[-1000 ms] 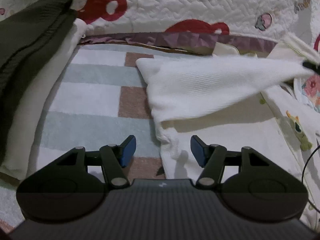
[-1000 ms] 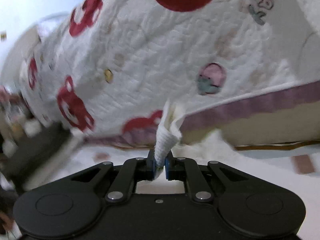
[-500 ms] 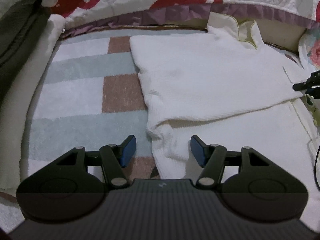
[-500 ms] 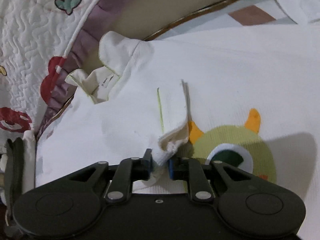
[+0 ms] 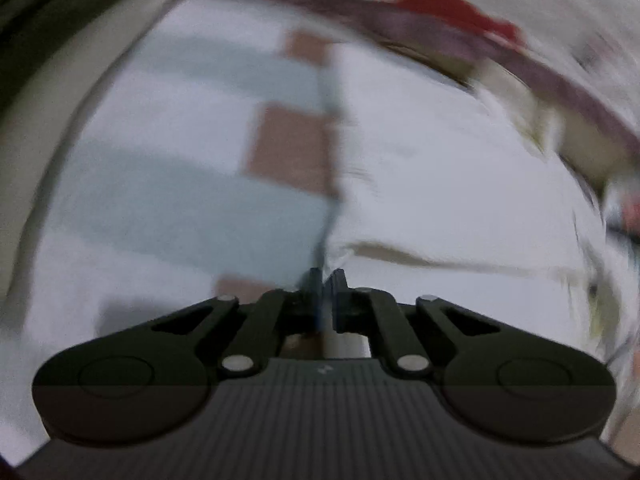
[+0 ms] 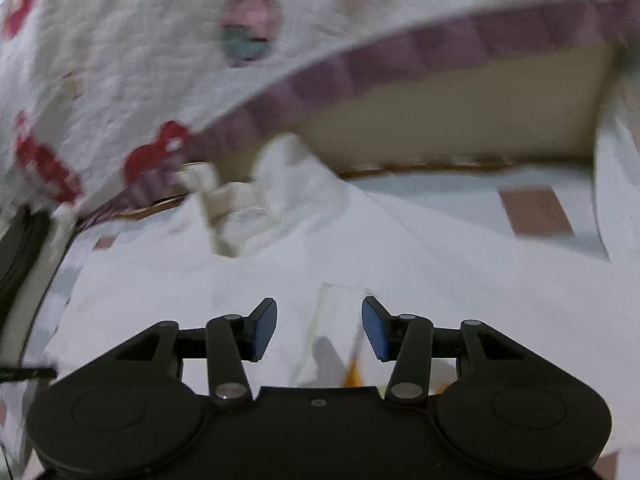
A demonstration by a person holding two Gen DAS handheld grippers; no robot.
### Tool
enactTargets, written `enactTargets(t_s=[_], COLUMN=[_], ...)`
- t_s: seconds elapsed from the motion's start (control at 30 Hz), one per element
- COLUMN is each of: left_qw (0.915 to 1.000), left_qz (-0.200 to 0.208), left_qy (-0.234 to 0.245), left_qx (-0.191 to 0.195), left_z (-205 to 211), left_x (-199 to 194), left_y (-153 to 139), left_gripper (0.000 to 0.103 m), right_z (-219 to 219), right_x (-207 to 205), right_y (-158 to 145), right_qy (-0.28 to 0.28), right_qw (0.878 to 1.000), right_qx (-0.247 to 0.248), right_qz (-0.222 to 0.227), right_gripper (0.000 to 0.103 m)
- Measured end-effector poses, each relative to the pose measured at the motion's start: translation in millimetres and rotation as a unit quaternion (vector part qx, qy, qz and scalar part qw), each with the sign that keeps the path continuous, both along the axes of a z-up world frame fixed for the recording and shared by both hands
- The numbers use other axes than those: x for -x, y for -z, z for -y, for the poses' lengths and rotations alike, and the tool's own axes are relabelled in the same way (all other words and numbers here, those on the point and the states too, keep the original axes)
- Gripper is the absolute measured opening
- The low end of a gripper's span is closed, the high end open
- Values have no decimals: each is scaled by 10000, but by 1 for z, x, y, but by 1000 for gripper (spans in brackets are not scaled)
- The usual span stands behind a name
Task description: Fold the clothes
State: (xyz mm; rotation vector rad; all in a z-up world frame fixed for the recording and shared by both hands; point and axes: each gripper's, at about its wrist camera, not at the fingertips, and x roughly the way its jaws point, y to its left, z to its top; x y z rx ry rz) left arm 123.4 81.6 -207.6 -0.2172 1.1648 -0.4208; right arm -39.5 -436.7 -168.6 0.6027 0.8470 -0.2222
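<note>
Looking low across the blurry left view, the left gripper (image 5: pixel 327 280) is pinched on the white shirt (image 5: pixel 440 184) edge at center. Right view: right gripper (image 6: pixel 319 326) spread wide, hovering over the shirt (image 6: pixel 400 248) mid-frame.

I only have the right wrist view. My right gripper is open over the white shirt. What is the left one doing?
Observer: The left gripper is shut on the white shirt, pinching its edge beside the checked mat.
Operator: Is that view sharp enough to judge the fold?
Observer: No, it is heavily motion-blurred; only a shadowed crease line running right from the pinch shows.
Operator: Anything to the left of it?
Observer: A dark garment sits at the far upper left, apart from the shirt.
</note>
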Motion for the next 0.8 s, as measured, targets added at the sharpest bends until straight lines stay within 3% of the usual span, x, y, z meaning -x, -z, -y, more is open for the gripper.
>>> enactTargets(t_s=[0.07,0.13,0.17,0.3,0.33,0.47,0.57,0.63,0.7,0.8], left_qw=[9976,9879,9886,9938,9926,9868,9856,9840,9836,9837], left_qz=[366,756,797,931,1006,1187,1198,1229,1100,1155], left_qy=[36,291,328,543,671,1094,1159,1199,1173,1134], left_qx=[-582,-1319,-1236,-277,-135,-158,-267,-470,-813,-786], left_z=[-4,-2,-4,0,7,39,53,58,61,55], left_x=[5,11,13,18,19,11,1,-4,-5,-1], left_y=[-7,-9,-11,-23,-26,-26,-20,-14,-4,0], left_gripper=[2,2,3,7,13,36,36,36,36,36], right_z=[6,11,14,15,16,14,9,5,2,2], right_x=[-3,-7,-8,-12,-13,-14,-15,-16,-17,-14], right_y=[0,-1,-1,8,13,30,27,22,17,-2], right_qy=[-88,-176,-201,25,31,-25,-165,-279,-392,-336], right_qw=[9999,9995,9994,9999,9999,9999,9983,9955,9913,9808], right_qx=[93,187,225,161,105,136,474,763,1051,1599], right_qz=[82,163,190,51,10,59,296,492,687,1061], right_gripper=[50,50,50,50,50,50,49,6,5,5])
